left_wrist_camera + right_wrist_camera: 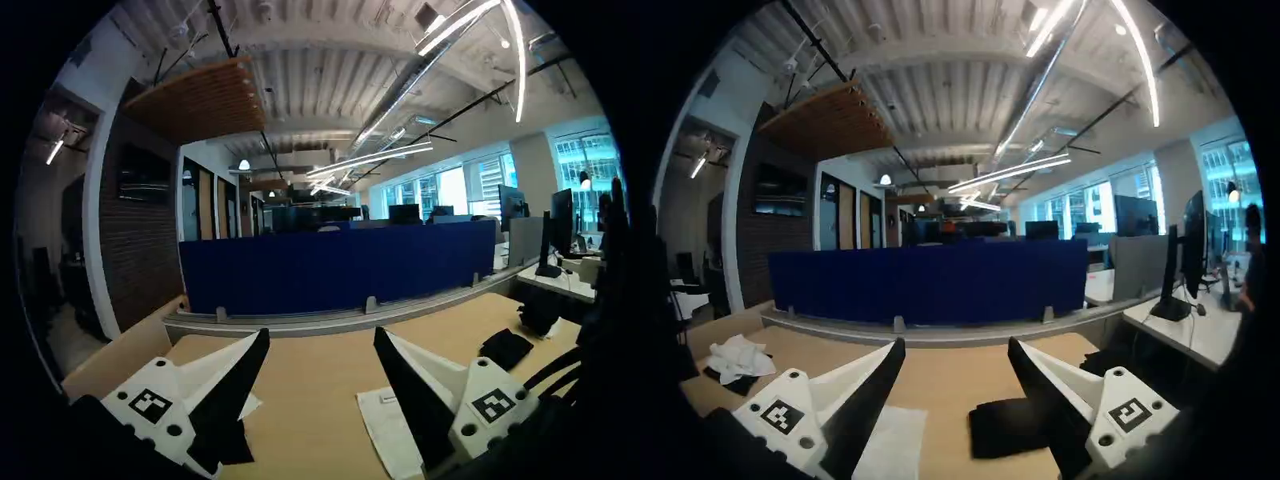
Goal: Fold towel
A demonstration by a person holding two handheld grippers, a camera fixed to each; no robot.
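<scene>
The left gripper [320, 332] hangs over the wooden desk [320, 400] with its fingers spread apart and nothing between them. A flat white sheet [380, 420] lies under its right finger, and a black cloth [504, 348] sits farther right. The right gripper [956, 344] is likewise spread wide and empty. In its view a black folded towel [996, 432] lies on the desk near the right finger, a flat white towel [896, 440] lies near the left finger, and a crumpled white towel [736, 356] rests far left. A blue partition [928, 284] lines the desk's far edge.
</scene>
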